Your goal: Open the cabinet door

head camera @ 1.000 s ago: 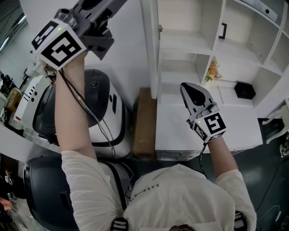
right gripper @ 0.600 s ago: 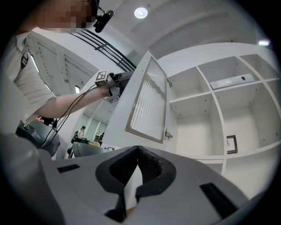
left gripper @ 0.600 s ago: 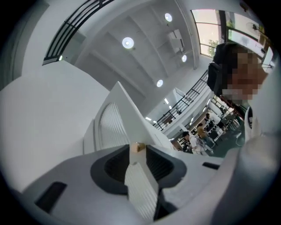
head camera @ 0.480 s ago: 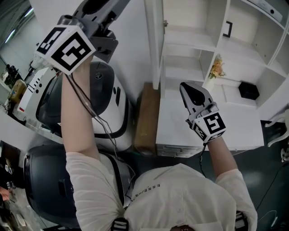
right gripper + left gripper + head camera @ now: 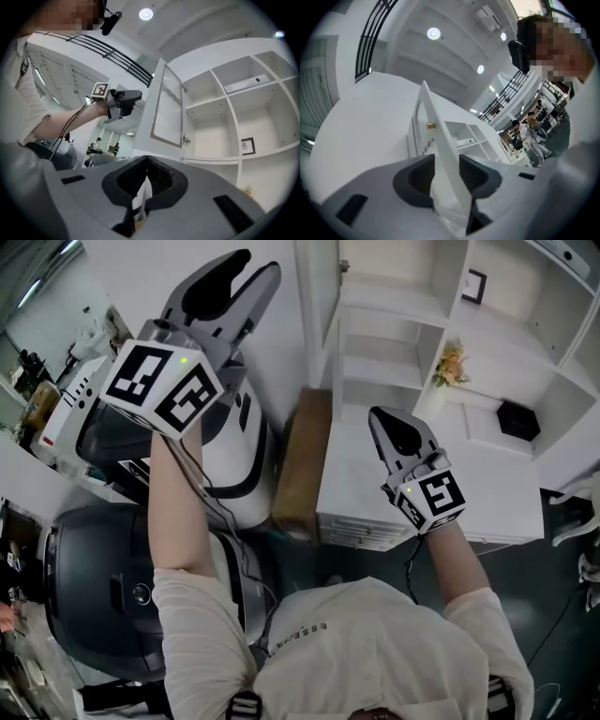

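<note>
We are facing a white cabinet (image 5: 389, 310) of open compartments. Its door (image 5: 314, 324) is standing open, turned edge-on to us above the left edge of the white tabletop (image 5: 487, 498). By our judgement the opening is largely done. Just left of that edge a brown box (image 5: 302, 460) is standing against the side, with a white and black machine (image 5: 230, 451) beyond it.

We are raising the left hand-held gripper (image 5: 251, 268) beside the door's free edge, released, jaws wide. In its own view the door's edge is lining up between them, near but not pinched, probably so that it can push or catch the panel. We are holding the right hand-held gripper (image 5: 386, 423) clenched on nothing, low over the tabletop's left half, apparently clear of the door's swing.

In the compartments, a long white device (image 5: 246, 83) is lying up top and a small framed picture (image 5: 473, 285) is standing below it. A bunch of flowers (image 5: 453, 362) is sitting at the tabletop's back edge, and a black box (image 5: 517, 420) is sitting toward the back right corner.
</note>
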Motion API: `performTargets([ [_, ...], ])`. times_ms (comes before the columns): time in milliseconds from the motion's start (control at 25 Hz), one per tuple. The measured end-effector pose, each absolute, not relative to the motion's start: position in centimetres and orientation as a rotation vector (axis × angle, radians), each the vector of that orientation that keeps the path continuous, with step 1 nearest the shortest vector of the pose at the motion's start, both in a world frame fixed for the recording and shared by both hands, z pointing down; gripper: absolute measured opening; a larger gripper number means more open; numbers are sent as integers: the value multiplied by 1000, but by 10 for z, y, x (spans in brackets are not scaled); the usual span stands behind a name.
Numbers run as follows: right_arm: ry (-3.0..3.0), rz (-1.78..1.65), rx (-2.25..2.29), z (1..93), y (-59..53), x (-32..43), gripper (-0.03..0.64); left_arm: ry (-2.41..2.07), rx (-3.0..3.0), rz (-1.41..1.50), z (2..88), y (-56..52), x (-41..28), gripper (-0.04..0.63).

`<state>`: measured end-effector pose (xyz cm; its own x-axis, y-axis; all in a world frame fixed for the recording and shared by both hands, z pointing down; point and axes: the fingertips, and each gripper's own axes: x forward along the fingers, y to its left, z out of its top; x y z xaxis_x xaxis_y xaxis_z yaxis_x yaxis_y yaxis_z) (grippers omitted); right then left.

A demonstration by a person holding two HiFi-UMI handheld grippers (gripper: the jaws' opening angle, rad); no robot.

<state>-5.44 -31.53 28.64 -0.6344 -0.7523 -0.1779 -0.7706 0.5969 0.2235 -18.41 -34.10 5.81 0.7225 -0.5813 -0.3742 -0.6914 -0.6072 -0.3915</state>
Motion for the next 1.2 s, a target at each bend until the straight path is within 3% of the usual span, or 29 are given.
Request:
performTargets([
  [520, 2776, 381, -1298, 318, -247, -30, 14, 1135, -2488, 106, 239, -267, -138, 140],
  [800, 2763, 325, -1357, 337, -223, 2, 14, 1111, -2676, 25, 329, -232, -95, 81],
  [1200, 2718, 252, -1434, 355, -208, 41, 14, 1171, -2767, 25, 369, -212, -71, 2],
])
